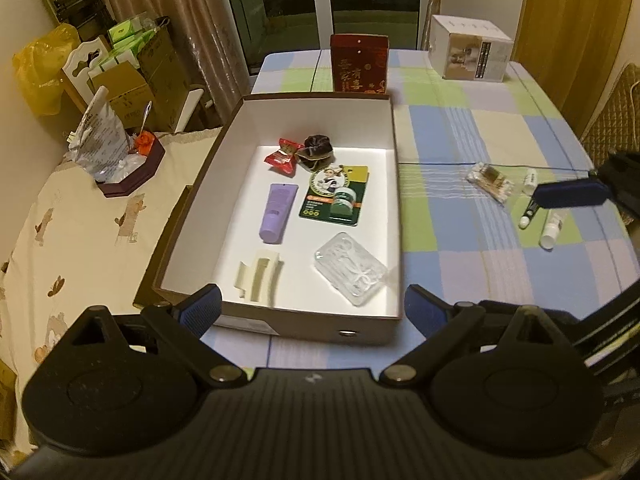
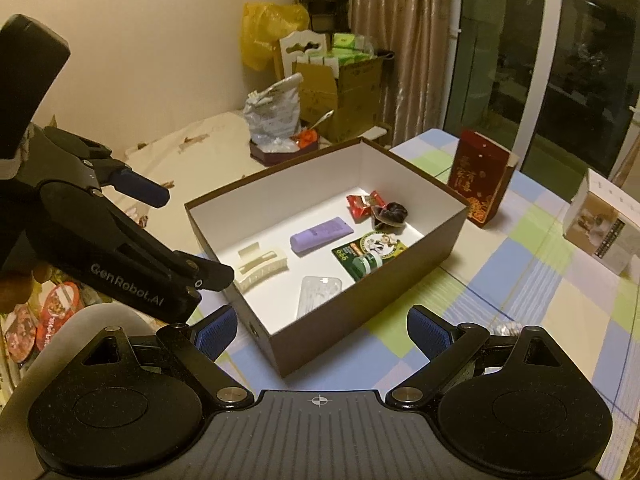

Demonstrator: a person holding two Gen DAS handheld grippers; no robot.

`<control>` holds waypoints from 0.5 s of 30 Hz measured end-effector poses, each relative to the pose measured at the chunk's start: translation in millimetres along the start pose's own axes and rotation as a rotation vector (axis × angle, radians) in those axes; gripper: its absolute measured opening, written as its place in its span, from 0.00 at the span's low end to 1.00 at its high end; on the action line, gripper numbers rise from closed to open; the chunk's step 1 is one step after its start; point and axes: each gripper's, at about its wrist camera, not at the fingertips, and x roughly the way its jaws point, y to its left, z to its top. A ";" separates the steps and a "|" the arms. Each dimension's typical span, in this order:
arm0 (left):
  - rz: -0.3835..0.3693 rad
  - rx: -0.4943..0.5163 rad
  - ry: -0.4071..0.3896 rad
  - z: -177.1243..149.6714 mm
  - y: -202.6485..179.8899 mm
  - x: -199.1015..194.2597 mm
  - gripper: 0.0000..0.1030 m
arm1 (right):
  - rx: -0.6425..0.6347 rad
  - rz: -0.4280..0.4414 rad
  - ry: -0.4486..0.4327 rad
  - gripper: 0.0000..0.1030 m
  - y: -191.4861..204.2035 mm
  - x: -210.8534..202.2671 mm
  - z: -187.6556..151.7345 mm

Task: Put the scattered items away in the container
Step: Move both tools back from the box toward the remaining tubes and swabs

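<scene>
A brown box (image 1: 276, 322) with a white inside stands on the checked tablecloth. In it lie a red candy wrapper (image 1: 282, 156), a dark scrunchie (image 1: 316, 152), a green card with a small jar (image 1: 338, 196), a purple tube (image 1: 276, 212), a cream hair clip (image 1: 258, 276) and a clear case (image 1: 350, 274). Right of the box, a cotton swab packet (image 1: 490, 178) and small white bottles (image 1: 552, 228) lie on the cloth. My left gripper (image 1: 314, 310) is open at the box's near wall, holding nothing. My right gripper (image 2: 322, 332) is open and empty near the box corner (image 2: 280, 352).
A red gift box (image 1: 359, 63) and a white carton (image 1: 470, 48) stand at the table's far end. Left of the table, a cloth-covered surface holds a plastic bag in a dark tray (image 1: 132, 168). Cardboard boxes (image 1: 132, 84) are stacked behind it.
</scene>
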 end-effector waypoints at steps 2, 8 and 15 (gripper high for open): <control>0.012 -0.014 -0.016 -3.6 -4.4 -4.6 0.94 | 0.020 -0.007 -0.016 0.94 -1.7 -9.2 -8.0; 0.014 -0.049 -0.039 -17.9 -23.1 -13.0 0.96 | 0.090 -0.037 -0.031 0.94 -13.3 -33.2 -33.4; -0.004 -0.043 -0.052 -33.0 -55.6 -13.7 0.96 | 0.143 -0.117 -0.026 0.94 -25.2 -59.7 -66.3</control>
